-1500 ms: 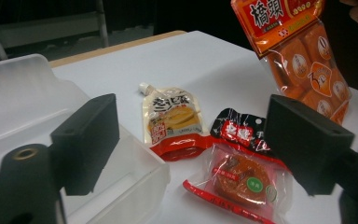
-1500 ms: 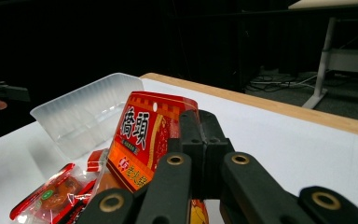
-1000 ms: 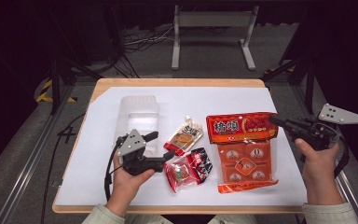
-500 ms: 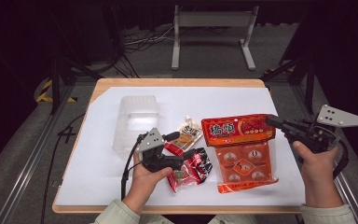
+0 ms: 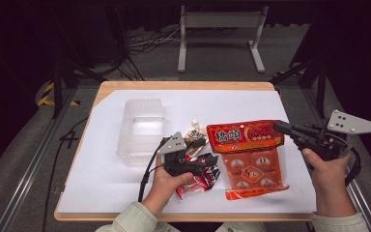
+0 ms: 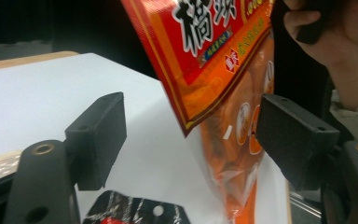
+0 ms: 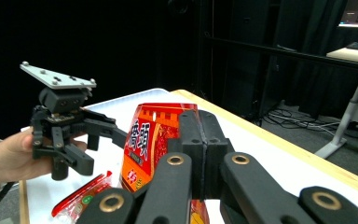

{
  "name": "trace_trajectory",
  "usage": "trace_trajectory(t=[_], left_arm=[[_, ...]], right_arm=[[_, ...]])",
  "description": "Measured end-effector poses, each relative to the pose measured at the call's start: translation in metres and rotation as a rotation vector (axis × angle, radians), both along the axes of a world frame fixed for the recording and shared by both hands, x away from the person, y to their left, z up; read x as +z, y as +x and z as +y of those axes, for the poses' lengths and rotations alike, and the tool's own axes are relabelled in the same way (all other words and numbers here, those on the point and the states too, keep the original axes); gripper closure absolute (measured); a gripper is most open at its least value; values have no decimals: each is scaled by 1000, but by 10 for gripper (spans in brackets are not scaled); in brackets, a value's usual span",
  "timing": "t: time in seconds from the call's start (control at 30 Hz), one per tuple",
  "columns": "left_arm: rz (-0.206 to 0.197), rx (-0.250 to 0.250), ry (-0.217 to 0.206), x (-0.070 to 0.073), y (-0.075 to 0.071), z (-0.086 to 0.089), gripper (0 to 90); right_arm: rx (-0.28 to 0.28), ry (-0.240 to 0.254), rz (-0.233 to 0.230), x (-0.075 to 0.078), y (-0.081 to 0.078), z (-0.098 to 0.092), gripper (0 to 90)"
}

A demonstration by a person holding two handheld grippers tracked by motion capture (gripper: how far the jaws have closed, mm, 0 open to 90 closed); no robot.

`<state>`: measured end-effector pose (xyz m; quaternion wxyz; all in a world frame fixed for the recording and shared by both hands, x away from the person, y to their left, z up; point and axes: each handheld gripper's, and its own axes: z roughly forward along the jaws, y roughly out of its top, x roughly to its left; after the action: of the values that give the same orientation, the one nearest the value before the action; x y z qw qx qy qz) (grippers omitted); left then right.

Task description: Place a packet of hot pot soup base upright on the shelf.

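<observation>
White paper covers the table (image 5: 106, 188), where the right gripper (image 5: 279, 127), jaws pressed together, pinches the light, floppy, slippery orange snack bag (image 5: 245, 137) at its 3 o'clock edge, and the left gripper (image 6: 191, 140), jaws spread, straddles its free corner, the best second hold.

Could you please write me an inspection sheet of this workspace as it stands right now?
Surface: wooden table under a white sheet.
Job's things: large orange-red printed snack bag, top edge lifted by the right claw.
Clutter: small red-black foil packet; small red-white packet; clear plastic box.
Grippers: right claw shut on the bag's top edge; left claw has just been closing, the bag's corner between the jaws, pads not touching.
Cables: black cable trails from the left claw.
Surroundings: dark room, grey metal stand, floor cables.
</observation>
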<state>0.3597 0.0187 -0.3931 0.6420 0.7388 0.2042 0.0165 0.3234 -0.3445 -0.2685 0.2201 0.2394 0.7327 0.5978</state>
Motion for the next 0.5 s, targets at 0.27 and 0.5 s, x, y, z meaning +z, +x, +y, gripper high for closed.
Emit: trace_trajectory(t=[0.27, 0.5], left_arm=[[6, -59, -21, -7, 6, -14, 257], [7, -100, -60, -17, 13, -29, 250]], right_arm=[[12, -7, -5, 1, -2, 3, 900], [10, -6, -5, 0, -1, 2, 900]])
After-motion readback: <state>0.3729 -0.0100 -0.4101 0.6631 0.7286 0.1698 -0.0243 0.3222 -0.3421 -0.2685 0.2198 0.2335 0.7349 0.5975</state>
